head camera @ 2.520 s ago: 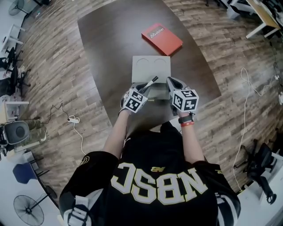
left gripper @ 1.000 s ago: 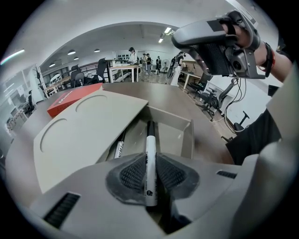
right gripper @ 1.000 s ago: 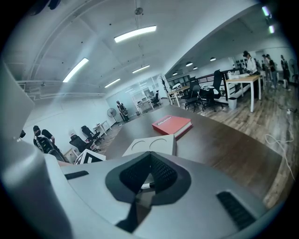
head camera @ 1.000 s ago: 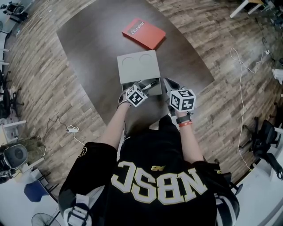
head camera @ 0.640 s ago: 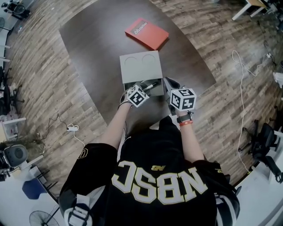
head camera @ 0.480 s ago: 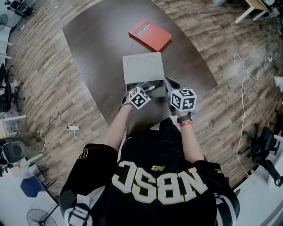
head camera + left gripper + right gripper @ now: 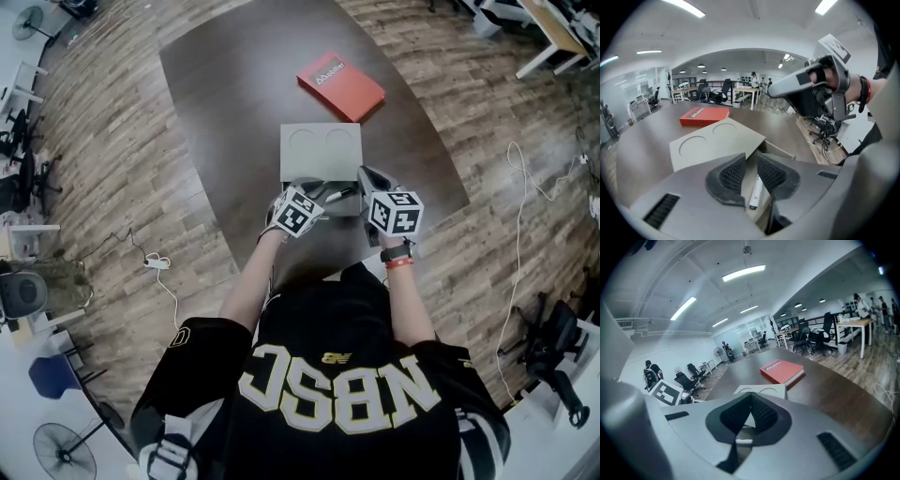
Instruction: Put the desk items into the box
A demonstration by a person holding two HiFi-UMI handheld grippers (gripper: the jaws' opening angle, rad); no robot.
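Your left tongs [image 7: 751, 158] clamp marker [image 7: 754, 193] over open box [image 7: 321, 150]: lower it inside, then release gently. Right tongs [image 7: 751, 397] closed, empty.

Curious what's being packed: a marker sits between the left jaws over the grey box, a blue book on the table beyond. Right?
Only the colour is wrong: the book is red, as the head view shows. The marker at the left gripper, the grey box and the table are as you say.

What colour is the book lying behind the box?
The flat book is red with white lettering; clearest in the right gripper view.
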